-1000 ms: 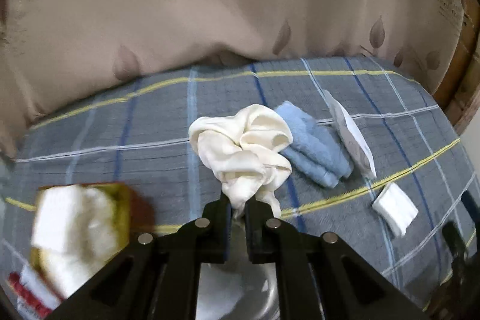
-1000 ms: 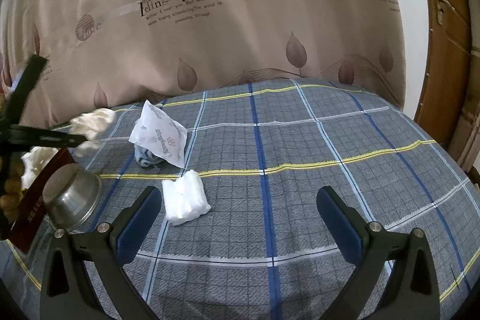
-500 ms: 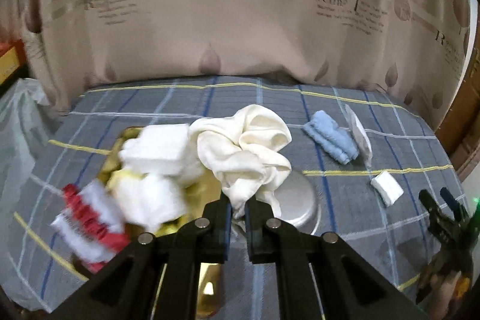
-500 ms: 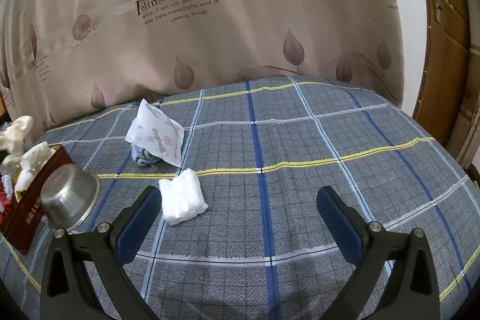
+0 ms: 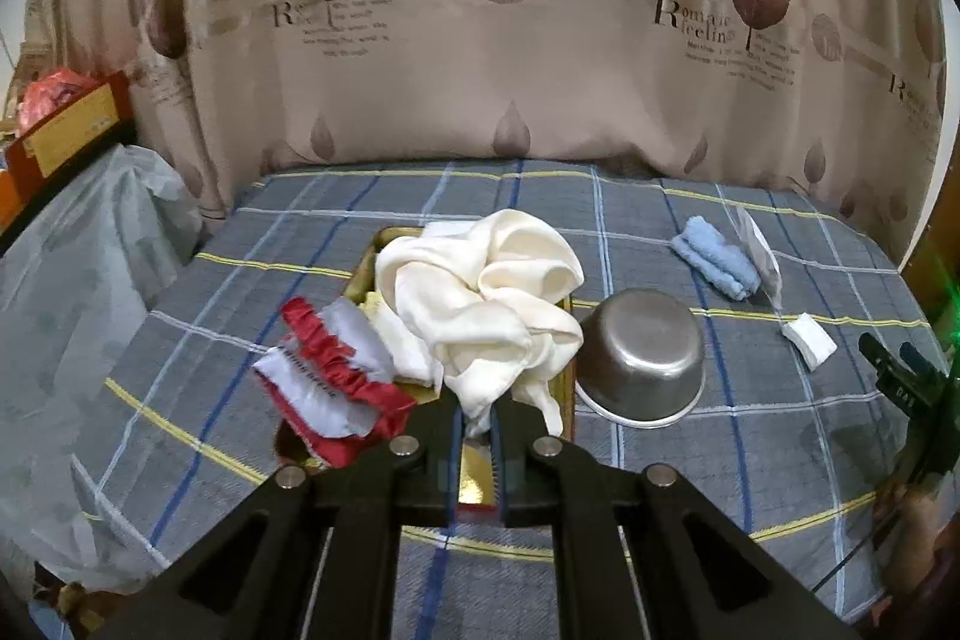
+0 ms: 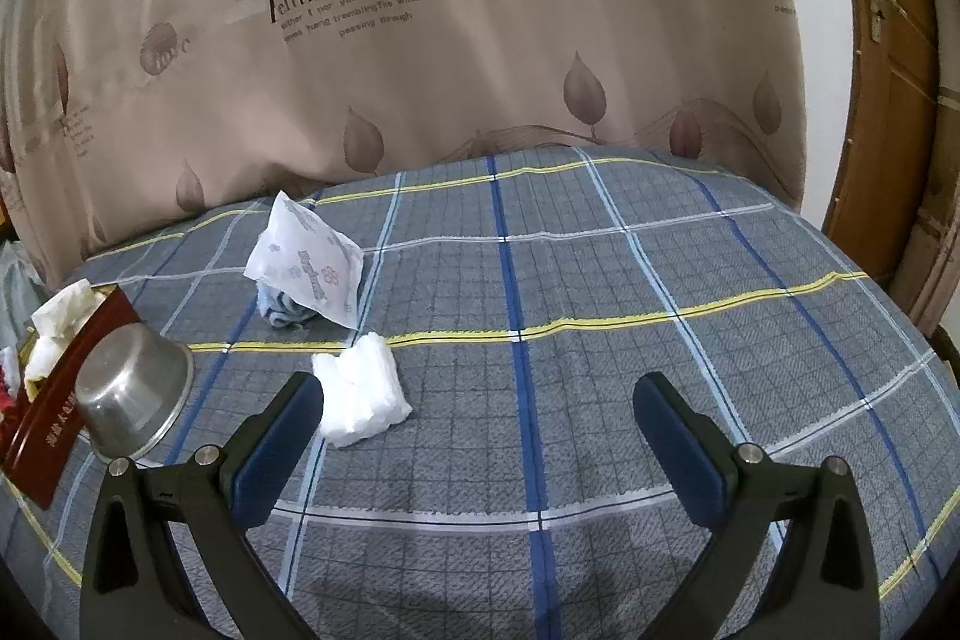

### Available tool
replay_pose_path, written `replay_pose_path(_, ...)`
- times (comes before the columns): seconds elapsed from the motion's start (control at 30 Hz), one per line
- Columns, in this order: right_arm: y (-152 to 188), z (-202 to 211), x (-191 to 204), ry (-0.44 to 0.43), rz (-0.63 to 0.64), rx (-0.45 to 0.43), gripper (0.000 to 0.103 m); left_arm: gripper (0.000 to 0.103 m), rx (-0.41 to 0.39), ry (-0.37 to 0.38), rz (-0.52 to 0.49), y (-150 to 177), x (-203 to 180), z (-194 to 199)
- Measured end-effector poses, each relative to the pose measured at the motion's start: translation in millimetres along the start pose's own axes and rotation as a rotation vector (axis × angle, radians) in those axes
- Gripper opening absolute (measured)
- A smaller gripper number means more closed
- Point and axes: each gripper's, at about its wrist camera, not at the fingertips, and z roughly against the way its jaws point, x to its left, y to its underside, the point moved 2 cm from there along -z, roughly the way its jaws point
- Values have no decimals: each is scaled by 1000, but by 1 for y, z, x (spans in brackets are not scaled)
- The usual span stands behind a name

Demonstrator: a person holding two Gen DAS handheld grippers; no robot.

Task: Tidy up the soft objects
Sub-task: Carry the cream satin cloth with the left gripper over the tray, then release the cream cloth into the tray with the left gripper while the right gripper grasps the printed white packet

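Dangling the cream cloth (image 5: 480,298) at frame centre over the gold-lined box (image 5: 366,274), the left gripper (image 5: 477,430) pinches it tight for dropping in, while the right gripper (image 6: 480,430) waits wide open.

Cream scrunchie (image 5: 486,298) bunched above the gold box (image 5: 366,268); blue towel (image 5: 714,265) folded on cloth

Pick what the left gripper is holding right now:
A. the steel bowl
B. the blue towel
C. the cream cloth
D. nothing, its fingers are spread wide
C: in the left wrist view the left gripper has its fingers pinched shut on a tail of the cream cloth, which hangs bunched over the box, while the blue towel and the steel bowl lie apart on the bed.
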Motion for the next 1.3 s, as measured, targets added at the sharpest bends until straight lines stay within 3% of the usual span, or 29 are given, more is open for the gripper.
replay_pose_path(0.1, -1, 0, 4, -21, 21, -1, 103, 7, -37, -3, 17, 5, 3, 10)
replay_pose_path(0.27, -26, 12, 45, -113, 161, -21, 103, 7, -45, 25, 56, 9, 10, 12)
replay_pose_path(0.43, -57, -11, 94, -207, 257, 59, 101, 8, -28, 51, 81, 13, 16, 6)
replay_pose_path(0.63, -71, -63, 122, -162, 262, 166, 100, 8, -36, 57, 93, 14, 22, 7)
replay_pose_path(0.7, -72, -78, 124, -157, 243, 203, 89, 8, -34, 62, 97, 14, 23, 6)
replay_pose_path(0.83, -77, -106, 121, -111, 210, 258, 87, 8, -17, 65, 103, 16, 24, 2)
replay_pose_path(0.87, -77, -110, 117, -111, 198, 274, 79, 8, -12, 67, 106, 17, 24, 1)
replay_pose_path(0.9, -78, -114, 114, -121, 174, 290, 63, 8, -10, 68, 108, 17, 25, 0)
replay_pose_path(0.93, -79, -115, 110, -125, 156, 296, 53, 8, -9, 66, 110, 17, 25, 0)
replay_pose_path(1.0, -80, -116, 103, -127, 135, 305, 15, 8, -8, 64, 115, 17, 27, -1)
replay_pose_path(1.17, -79, -112, 84, -146, 116, 307, 8, 9, -5, 58, 120, 18, 31, -3)
replay_pose_path(1.3, -85, -80, 63, -191, 80, 238, 7, 9, -19, 54, 91, 16, 33, -2)
